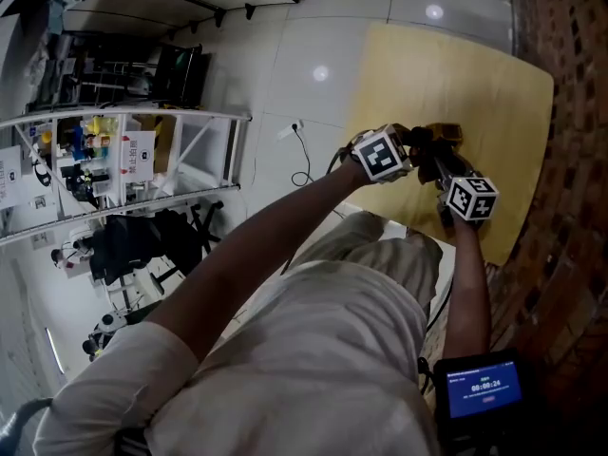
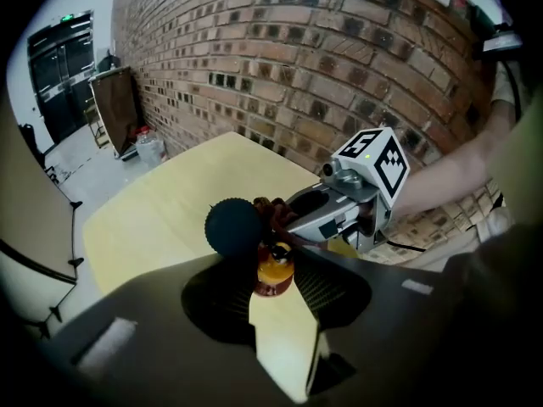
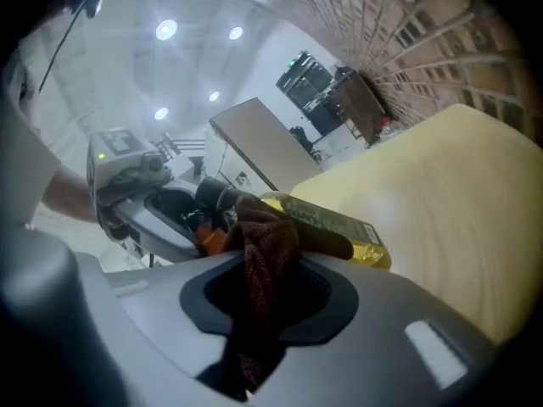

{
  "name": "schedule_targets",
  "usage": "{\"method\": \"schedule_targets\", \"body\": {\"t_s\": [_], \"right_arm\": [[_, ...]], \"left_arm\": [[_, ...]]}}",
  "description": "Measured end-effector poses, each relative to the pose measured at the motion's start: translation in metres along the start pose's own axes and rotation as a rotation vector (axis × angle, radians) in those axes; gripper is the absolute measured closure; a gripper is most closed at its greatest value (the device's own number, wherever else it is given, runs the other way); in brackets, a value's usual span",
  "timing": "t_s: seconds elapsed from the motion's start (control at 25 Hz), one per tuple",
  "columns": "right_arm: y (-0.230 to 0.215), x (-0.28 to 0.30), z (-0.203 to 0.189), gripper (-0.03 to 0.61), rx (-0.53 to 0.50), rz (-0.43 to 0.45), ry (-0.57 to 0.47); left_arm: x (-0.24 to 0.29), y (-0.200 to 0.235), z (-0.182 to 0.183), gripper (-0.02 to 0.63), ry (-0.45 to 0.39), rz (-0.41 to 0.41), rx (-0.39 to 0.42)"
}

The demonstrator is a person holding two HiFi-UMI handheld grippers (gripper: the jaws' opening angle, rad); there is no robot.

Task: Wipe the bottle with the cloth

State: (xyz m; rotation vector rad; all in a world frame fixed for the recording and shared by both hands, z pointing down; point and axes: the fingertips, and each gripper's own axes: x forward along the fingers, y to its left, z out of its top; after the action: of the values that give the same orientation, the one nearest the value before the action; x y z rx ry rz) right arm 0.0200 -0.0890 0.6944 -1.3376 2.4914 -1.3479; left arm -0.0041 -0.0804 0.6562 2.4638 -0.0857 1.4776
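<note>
Now: bottle pinched at the neck, cloth against its side

Far left in the head view, a white shelf rack [image 1: 142, 150] stands on the pale tiled floor [image 1: 304, 65]. The yellow wooden surface [image 1: 494, 84] sits further right. The left hand-held gripper [image 2: 275, 288] is clamped on the bottle [image 3: 331, 223] at its orange collar [image 2: 276, 270], just under the dark cap [image 3: 216, 195]. The bottle holds yellow liquid and lies roughly level above the surface. Whether its base touches cannot be told. The right hand-held gripper [image 3: 265, 265] is pressed together on a brown cloth [image 3: 270, 227], which is bunched between its jaws and lies against the bottle near the neck. A brick wall [image 2: 297, 58] runs along the right edge.
</note>
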Motion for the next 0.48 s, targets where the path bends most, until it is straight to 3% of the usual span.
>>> {"method": "schedule_targets", "body": {"t_s": [0.12, 0.24, 0.36, 0.48], "right_arm": [[-0.02, 0.012, -0.009, 0.495, 0.115, -0.033, 0.021], [-0.04, 0.025, -0.037, 0.499, 0.179, -0.066, 0.188], [-0.057, 0.037, -0.062, 0.499, 0.116, -0.104, 0.368], [-0.063, 0.04, -0.062, 0.499, 0.023, -0.129, 0.443]], "left_arm": [[0.003, -0.002, -0.001, 0.459, 0.016, -0.028, 0.046], [0.001, -0.012, -0.001, 0.457, 0.05, -0.044, 0.127], [0.001, -0.01, -0.01, 0.457, 0.06, -0.042, 0.102], [0.002, -0.009, -0.014, 0.457, 0.038, -0.049, 0.077]]}}
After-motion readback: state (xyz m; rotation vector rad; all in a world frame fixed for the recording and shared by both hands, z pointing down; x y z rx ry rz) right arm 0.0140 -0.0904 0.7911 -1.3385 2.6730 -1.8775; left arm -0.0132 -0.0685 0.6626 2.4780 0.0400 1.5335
